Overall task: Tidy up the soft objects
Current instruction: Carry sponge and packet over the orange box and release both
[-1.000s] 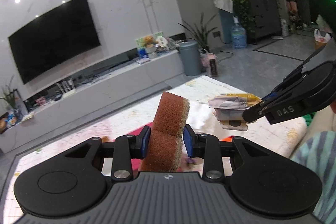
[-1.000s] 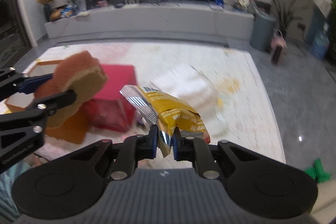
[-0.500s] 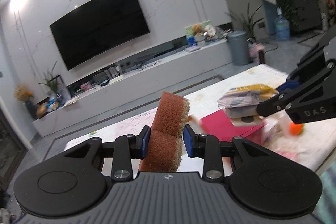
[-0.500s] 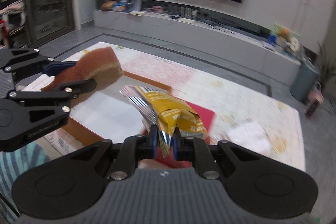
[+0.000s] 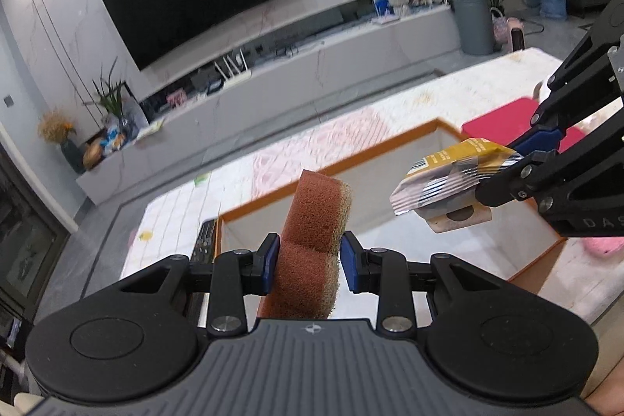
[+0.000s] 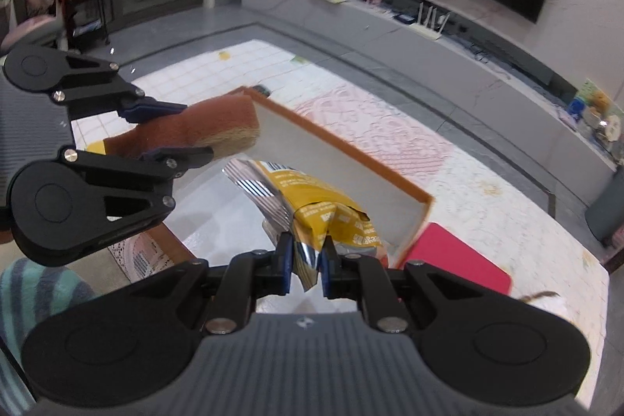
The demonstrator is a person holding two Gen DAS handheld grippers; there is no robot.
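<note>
The left tongs (image 5: 308,268) are clamped on a brown sponge (image 5: 312,225), held above the orange-rimmed box (image 5: 335,166). At three o'clock in that view, the right tongs (image 6: 306,264) pinch a yellow snack bag (image 6: 312,197) over the same box.

Below you a pale patterned mat (image 5: 319,139) covers the surface. On it sits an open orange-rimmed box (image 6: 343,147), white inside, with a red box (image 6: 456,260) touching its corner and a dark remote (image 5: 204,240) beside its wall.
</note>
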